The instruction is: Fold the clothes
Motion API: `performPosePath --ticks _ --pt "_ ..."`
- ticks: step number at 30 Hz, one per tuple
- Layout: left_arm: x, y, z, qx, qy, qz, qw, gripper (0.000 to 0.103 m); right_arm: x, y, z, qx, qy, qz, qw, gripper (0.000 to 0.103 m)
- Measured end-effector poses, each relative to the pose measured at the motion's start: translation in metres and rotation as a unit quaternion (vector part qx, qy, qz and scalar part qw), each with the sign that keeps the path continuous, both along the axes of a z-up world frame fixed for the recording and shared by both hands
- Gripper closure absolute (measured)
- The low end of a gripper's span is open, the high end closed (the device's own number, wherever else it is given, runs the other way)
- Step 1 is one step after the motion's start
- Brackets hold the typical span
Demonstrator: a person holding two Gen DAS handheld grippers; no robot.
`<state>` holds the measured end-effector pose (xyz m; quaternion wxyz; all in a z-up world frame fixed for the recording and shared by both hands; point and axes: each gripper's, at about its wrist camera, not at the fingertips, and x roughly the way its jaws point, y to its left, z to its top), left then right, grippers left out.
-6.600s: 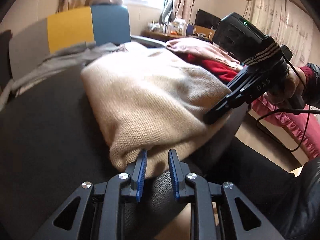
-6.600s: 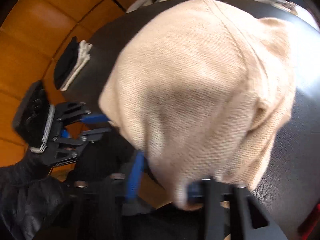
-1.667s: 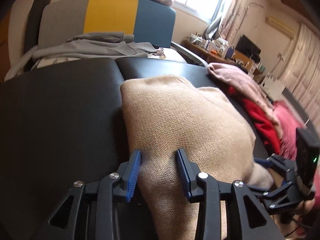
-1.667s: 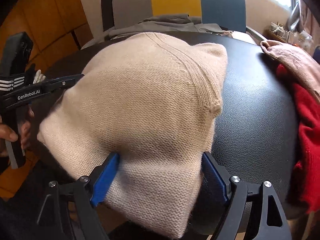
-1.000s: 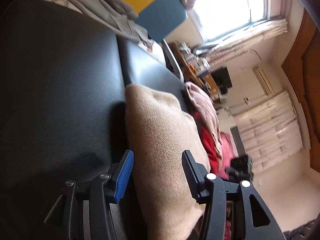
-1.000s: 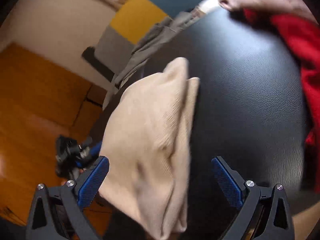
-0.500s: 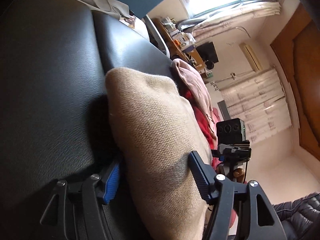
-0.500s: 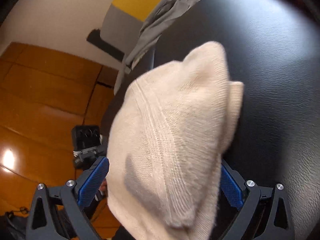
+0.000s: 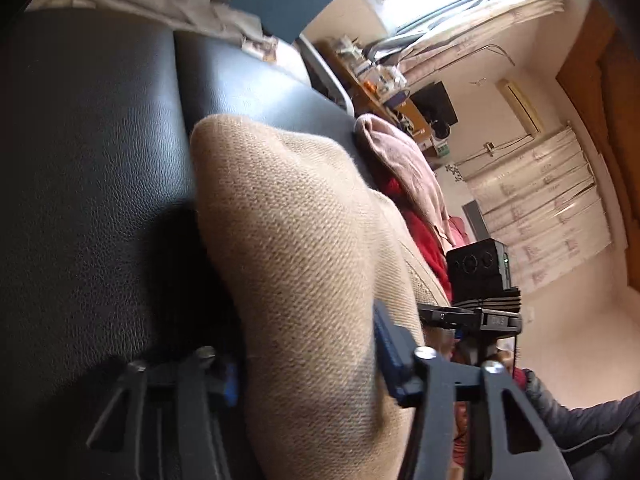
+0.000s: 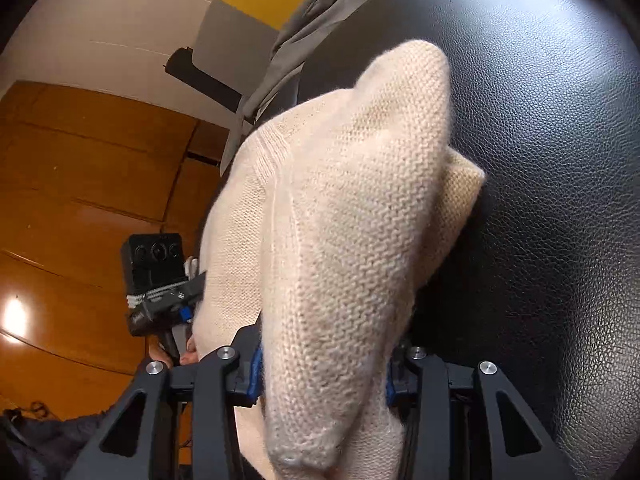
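A folded cream knit sweater (image 9: 304, 264) lies on the black leather surface (image 9: 100, 160) and is raised at its near edge. My left gripper (image 9: 308, 368) is shut on the sweater's thick folded edge, with fabric bulging between the blue pads. My right gripper (image 10: 324, 364) is shut on the opposite edge of the sweater (image 10: 348, 208), with fabric filling the gap between its fingers. Each gripper shows in the other's view: the right one in the left wrist view (image 9: 476, 316) and the left one in the right wrist view (image 10: 160, 292).
A pink garment (image 9: 404, 160) and a red garment (image 9: 424, 232) lie beyond the sweater on the surface. Grey clothes (image 10: 304, 36) lie by a grey, yellow and blue chair back (image 10: 256, 4). A wooden wall (image 10: 80, 184) stands to the left.
Both grippers have closed in on the sweater's opposite edges over the last second. The sweater has bunched up and lifted off the surface at its near side.
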<state>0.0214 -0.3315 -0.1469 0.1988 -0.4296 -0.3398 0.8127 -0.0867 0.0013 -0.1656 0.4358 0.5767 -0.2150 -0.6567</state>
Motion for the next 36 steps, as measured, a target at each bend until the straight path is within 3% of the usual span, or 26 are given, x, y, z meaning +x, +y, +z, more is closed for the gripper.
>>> performPosePath --ticks 6,12,16,20,26,36 --pt "0.023 0.002 0.020 -0.009 0.034 0.033 0.9988 0.062 0.015 -0.026 0.016 0.038 0.059 0.017 0.997 0.061" --pt "0.083 -0.024 0.045 -0.041 0.066 0.090 0.9929 0.062 0.037 -0.067 0.031 0.017 0.088 0.057 0.994 0.062" --pt "0.129 -0.058 0.056 -0.052 0.075 0.141 0.9858 0.062 0.053 -0.117 0.036 -0.004 0.091 0.106 0.990 0.062" --pt "0.184 -0.098 0.075 -0.071 0.094 0.205 0.9716 0.062 0.070 -0.182 0.044 -0.033 0.086 0.161 0.983 0.062" --pt "0.273 -0.171 0.116 -0.105 0.129 0.314 0.9346 0.062 0.108 -0.312 0.079 -0.072 0.101 0.262 0.957 0.062" --pt "0.398 -0.313 0.177 -0.161 0.168 0.486 0.8426 0.062 0.203 -0.571 0.163 -0.120 0.161 0.416 0.887 0.062"
